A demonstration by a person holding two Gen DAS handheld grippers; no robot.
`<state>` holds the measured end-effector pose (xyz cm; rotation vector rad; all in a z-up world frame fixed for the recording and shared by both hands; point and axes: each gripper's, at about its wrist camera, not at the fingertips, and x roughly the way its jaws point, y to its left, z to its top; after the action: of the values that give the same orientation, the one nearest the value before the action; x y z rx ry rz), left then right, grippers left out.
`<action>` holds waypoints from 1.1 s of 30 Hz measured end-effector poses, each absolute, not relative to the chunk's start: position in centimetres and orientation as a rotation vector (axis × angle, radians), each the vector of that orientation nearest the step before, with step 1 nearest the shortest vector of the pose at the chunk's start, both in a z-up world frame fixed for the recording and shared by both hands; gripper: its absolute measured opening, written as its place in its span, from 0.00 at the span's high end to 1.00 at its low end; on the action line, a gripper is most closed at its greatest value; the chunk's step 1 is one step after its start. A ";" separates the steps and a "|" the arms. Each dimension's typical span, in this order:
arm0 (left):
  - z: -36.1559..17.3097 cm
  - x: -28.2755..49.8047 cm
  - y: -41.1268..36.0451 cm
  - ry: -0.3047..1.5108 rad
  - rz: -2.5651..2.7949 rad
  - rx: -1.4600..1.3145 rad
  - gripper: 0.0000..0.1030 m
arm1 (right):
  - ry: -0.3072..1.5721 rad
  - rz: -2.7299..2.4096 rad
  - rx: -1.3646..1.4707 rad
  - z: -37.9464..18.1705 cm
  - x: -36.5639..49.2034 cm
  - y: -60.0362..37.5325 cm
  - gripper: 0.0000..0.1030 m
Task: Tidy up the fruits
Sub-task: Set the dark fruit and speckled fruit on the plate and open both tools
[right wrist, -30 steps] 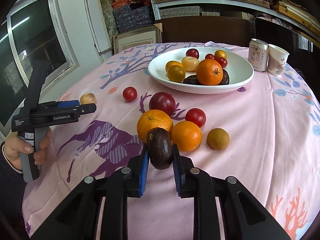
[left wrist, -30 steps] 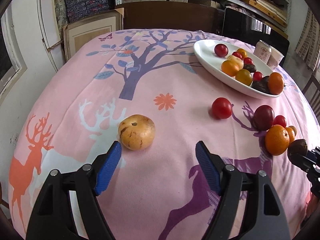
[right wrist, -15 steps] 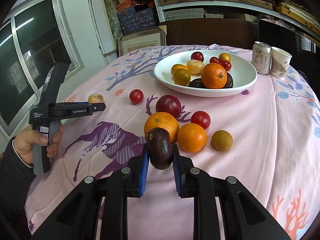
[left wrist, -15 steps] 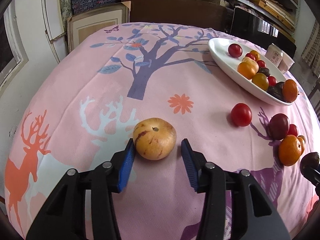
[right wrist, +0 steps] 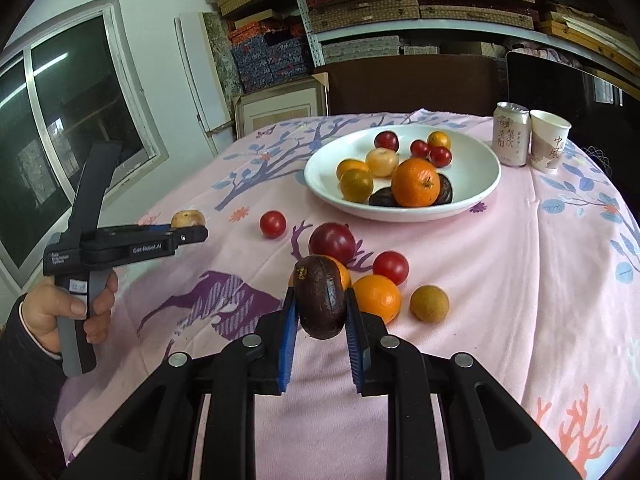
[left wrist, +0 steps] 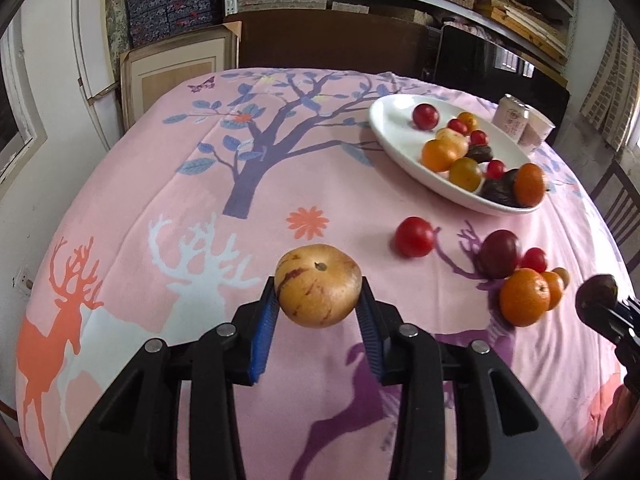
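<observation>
A tan, brown-streaked round fruit (left wrist: 318,284) sits between the blue pads of my left gripper (left wrist: 318,298), whose jaws are closing and press on both its sides, just above the pink cloth. The right wrist view shows the same fruit (right wrist: 187,218) at the left gripper's (right wrist: 190,232) tip. My right gripper (right wrist: 320,306) is shut on a dark brown fruit (right wrist: 320,296), held above the loose oranges (right wrist: 376,296). A white plate (right wrist: 404,216) at the back holds several fruits. A red tomato (left wrist: 414,237) and a dark red plum (left wrist: 500,253) lie on the cloth.
A drink can (right wrist: 510,134) and a paper cup (right wrist: 549,140) stand right of the plate. A small brown fruit (right wrist: 429,303) and another tomato (right wrist: 391,267) lie near the oranges. A person's hand (right wrist: 68,308) grips the left handle. A dark chair and shelves stand behind the table.
My left gripper moved up to the tan fruit, closed its jaws onto it and raised it slightly. The right gripper kept hold of the dark fruit, almost still.
</observation>
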<state>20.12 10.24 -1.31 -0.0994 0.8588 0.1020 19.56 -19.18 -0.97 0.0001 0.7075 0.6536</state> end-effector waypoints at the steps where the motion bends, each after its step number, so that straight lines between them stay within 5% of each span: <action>1: -0.6 19.9 9.4 0.848 0.085 -0.088 0.64 | 0.688 0.646 0.017 -0.4 19.6 -19.6 0.78; 14: 6.2 22.0 0.2 0.755 -0.074 0.034 0.64 | 0.544 0.482 0.003 5.2 23.5 -23.7 0.78; 33: 0.3 36.9 0.6 0.876 -0.041 0.011 0.59 | 0.600 0.487 -0.135 0.4 34.5 -17.0 0.75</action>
<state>36.95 0.61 0.35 0.0106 0.8765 -0.0407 34.48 -17.04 0.39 -0.1345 0.6003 0.4872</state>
